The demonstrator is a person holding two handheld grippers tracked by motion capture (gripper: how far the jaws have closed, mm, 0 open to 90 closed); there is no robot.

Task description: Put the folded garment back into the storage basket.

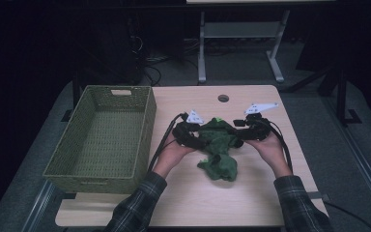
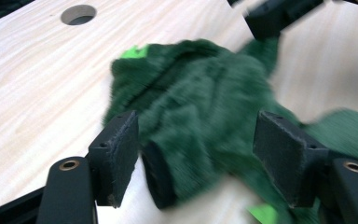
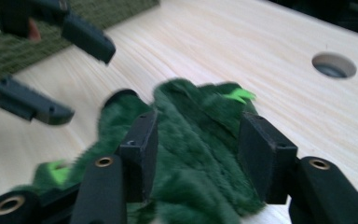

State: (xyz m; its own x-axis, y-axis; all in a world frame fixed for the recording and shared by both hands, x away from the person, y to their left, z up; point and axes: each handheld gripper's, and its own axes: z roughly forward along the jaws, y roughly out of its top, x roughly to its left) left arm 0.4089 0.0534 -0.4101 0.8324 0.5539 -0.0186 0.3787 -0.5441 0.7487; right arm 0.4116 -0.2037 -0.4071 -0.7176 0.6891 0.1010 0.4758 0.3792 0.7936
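The desk (image 1: pixel 251 193), a pale wood-grain slab with rounded corners and a round cable hole (image 1: pixel 223 98) near its far edge, takes up the middle of the high view. At centre left of that frame stands a rectangular basket (image 1: pixel 89 166) of olive woven fibre with a handle slot in its far wall. A dark green cloth (image 1: pixel 218 145) of deep fuzzy pile lies crumpled at the frame's centre, one end trailing toward the bottom.

The gripper views add what the high view cannot: bright green tags on the cloth and the flat black pads. The left gripper (image 2: pixel 196 149) has its jaws apart, the cloth bunched between them, its left pad clear of the pile. The right gripper (image 3: pixel 198 156) straddles the cloth, both pads against the pile.
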